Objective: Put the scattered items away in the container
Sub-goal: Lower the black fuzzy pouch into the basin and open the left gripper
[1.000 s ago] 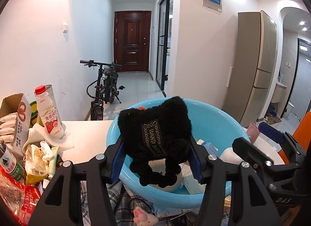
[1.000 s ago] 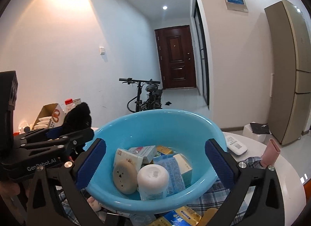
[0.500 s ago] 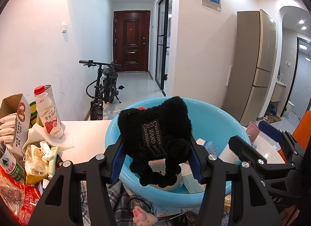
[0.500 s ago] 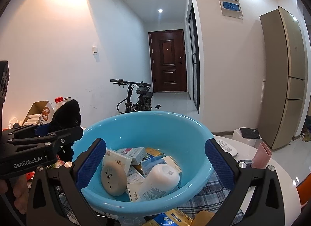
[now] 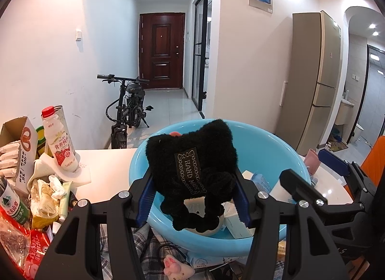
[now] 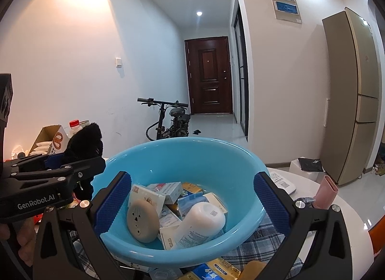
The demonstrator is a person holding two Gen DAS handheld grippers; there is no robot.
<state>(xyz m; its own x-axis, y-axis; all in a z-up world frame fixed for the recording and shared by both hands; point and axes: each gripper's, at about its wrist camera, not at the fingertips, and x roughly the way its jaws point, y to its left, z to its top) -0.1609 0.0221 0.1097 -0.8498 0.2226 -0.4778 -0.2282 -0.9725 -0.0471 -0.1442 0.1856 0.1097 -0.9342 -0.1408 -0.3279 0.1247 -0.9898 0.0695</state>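
My left gripper (image 5: 193, 198) is shut on a black fluffy item (image 5: 192, 159) with a "HAND MADE" label and holds it over the near rim of the blue basin (image 5: 276, 145). The right wrist view shows the same item (image 6: 84, 142) at the basin's left edge. The basin (image 6: 182, 152) holds several boxes, a white bottle (image 6: 202, 222) and a beige oval object (image 6: 142, 219). My right gripper (image 6: 190, 203) is open and empty, its fingers spread in front of the basin.
Left of the basin stand a red-capped drink bottle (image 5: 60, 145), an open carton (image 5: 16, 150) and piled wrappers (image 5: 43, 195). A plaid cloth (image 6: 264, 246) lies under the basin. A pink cup (image 6: 326, 191) and a white remote (image 6: 281, 182) sit at the right.
The right gripper has tilted and drawn closer to the basin, so the basin looks larger. The left gripper holds the black item almost still.
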